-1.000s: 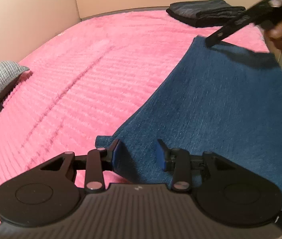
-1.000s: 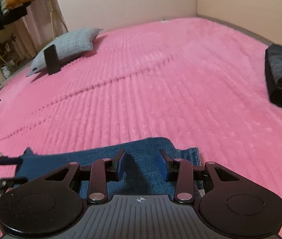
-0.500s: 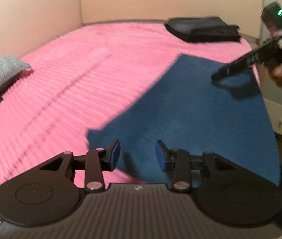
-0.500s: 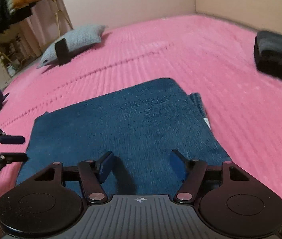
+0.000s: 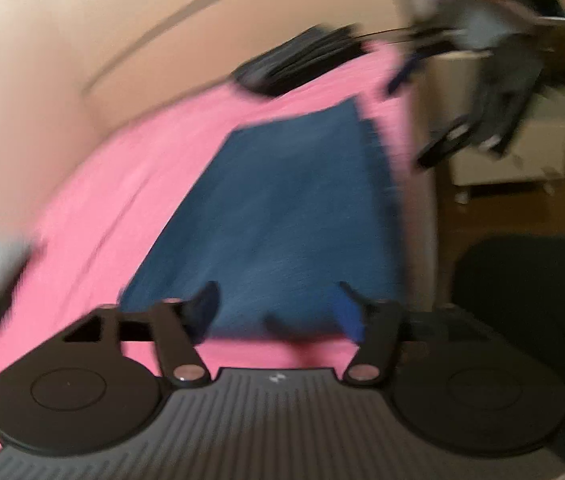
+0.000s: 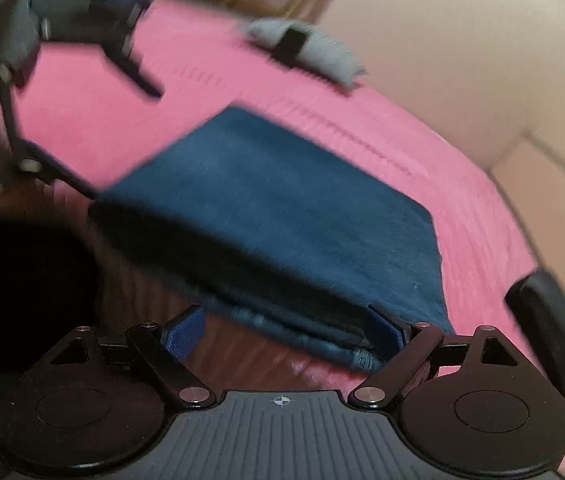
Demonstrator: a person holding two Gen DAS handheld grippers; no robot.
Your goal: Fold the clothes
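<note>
Nearest in the left wrist view, the left gripper [image 5: 278,308] has its two fingers spread apart and holds nothing; it hangs just over the near edge of the folded dark blue fleece garment [image 5: 282,208]. In the right wrist view, the right gripper [image 6: 282,326] is also spread wide and grips nothing, with the layered, stitched edge of the same blue garment [image 6: 282,216] between its fingers, though I cannot tell if they touch it. The garment lies flat on the pink ribbed plush bedspread [image 5: 114,184], at the side of the bed next to the brown wooden floor [image 6: 142,292]. Beyond the garment, farther on the bedspread, a folded black piece of clothing [image 5: 302,60] rests near the beige headboard wall. On the other side of the garment there is a grey knitted cushion [image 6: 314,52] with a small black object leaning on it. Both views are blurred.
</note>
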